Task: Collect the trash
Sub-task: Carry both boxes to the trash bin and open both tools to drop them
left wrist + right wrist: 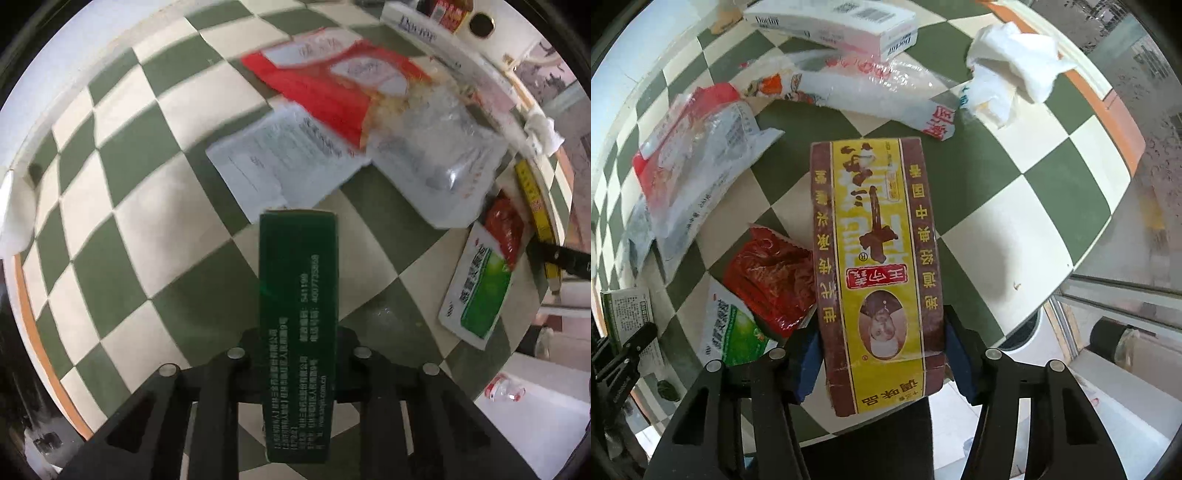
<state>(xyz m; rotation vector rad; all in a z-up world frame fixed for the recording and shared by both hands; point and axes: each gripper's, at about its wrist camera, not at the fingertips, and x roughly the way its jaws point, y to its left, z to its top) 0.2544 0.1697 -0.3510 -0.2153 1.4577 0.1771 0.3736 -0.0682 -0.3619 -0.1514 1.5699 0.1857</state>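
My left gripper (298, 343) is shut on a dark green box (298, 295) and holds it above the green-and-white checked table (129, 221). My right gripper (881, 343) is shut on a yellow-and-brown seasoning box (875, 258) and holds it over the table's near edge. The left gripper also shows at the left edge of the right wrist view (626, 354), holding the green box (626, 314). Loose trash lies on the table: a red-and-clear plastic bag (351, 92), a white leaflet (280, 158), a red sachet (768, 280) and a green-and-white packet (735, 336).
A white carton (842, 26) and a long clear wrapper (864, 88) lie at the far side. Crumpled white tissue (1008, 70) sits near the table's orange rim (1108, 99). A plastic bottle (504, 391) lies on the floor beside the table.
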